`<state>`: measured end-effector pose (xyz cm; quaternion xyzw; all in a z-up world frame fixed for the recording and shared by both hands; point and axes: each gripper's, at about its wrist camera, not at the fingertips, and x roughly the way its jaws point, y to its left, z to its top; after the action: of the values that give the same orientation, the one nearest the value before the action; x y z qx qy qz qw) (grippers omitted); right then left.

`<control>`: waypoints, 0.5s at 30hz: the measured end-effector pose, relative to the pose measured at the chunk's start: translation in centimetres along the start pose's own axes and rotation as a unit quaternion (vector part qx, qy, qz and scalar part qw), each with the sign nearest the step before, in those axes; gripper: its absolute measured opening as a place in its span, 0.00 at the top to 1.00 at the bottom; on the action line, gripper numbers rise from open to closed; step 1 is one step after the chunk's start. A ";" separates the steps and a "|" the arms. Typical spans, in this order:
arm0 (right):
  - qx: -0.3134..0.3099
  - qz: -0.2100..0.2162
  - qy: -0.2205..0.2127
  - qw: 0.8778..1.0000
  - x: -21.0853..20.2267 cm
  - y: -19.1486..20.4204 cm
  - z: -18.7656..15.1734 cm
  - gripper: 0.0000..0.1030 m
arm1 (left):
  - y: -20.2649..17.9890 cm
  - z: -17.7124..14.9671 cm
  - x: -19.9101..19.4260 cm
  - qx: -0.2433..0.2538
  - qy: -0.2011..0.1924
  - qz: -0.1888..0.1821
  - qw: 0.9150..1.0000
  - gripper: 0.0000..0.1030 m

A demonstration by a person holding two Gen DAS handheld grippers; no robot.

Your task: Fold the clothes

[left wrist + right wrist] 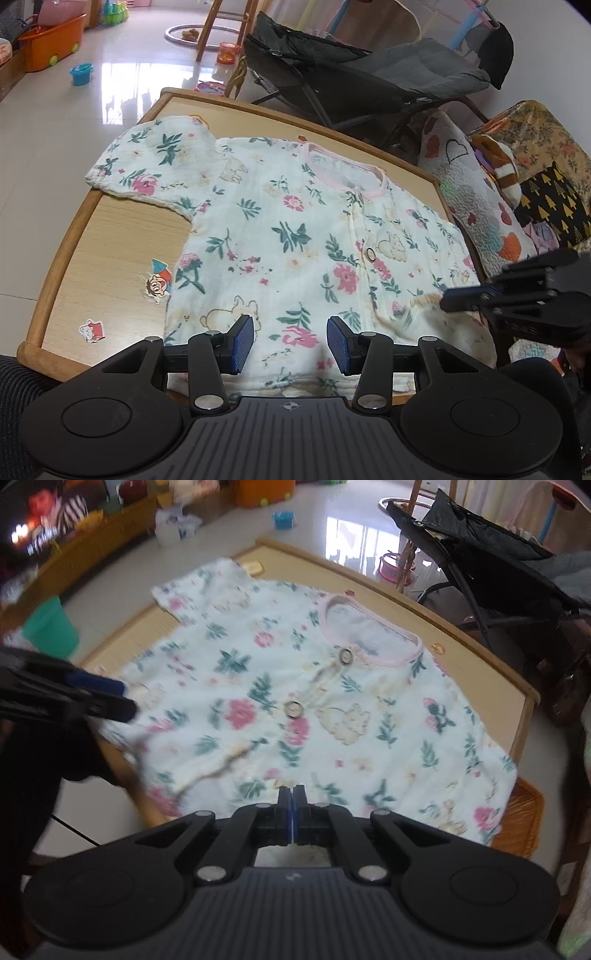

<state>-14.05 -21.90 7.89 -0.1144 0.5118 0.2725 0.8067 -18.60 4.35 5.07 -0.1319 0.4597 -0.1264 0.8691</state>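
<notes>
A white floral baby shirt (280, 236) with a pink collar lies spread front-up on a small wooden table (122, 236). My left gripper (290, 345) is open, its blue pads just above the shirt's near hem. My right gripper (291, 814) is shut, its pads pressed together at the shirt's (295, 701) near hem; whether cloth is pinched between them is unclear. The right gripper also shows in the left wrist view (465, 297) at the shirt's right edge. The left gripper shows in the right wrist view (110, 698) at the shirt's left edge.
A dark stroller (369, 77) stands behind the table. Patterned cushions and a plush toy (495, 166) lie to the right. An orange tub (51, 40) and small toys sit on the tiled floor. A green bucket (50, 627) stands left of the table.
</notes>
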 end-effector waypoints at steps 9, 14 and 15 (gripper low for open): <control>0.062 0.086 -0.007 0.994 -1.2 2.7 -3.1 0.99 | -1.1 -0.4 -0.1 0.013 0.009 -0.010 1.000 0.54; 0.071 0.093 0.006 0.993 -0.1 3.8 -4.7 0.99 | -1.4 -0.6 -0.1 0.020 0.014 -0.010 1.000 0.54; 0.075 0.095 0.006 0.993 0.1 3.9 -4.9 0.99 | -1.5 -0.7 0.0 0.021 0.016 -0.011 1.000 0.54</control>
<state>-19.92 -20.96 6.01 -0.0064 0.5443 0.3080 0.7803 -19.30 2.92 5.22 -0.1164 0.4697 -0.1478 0.8626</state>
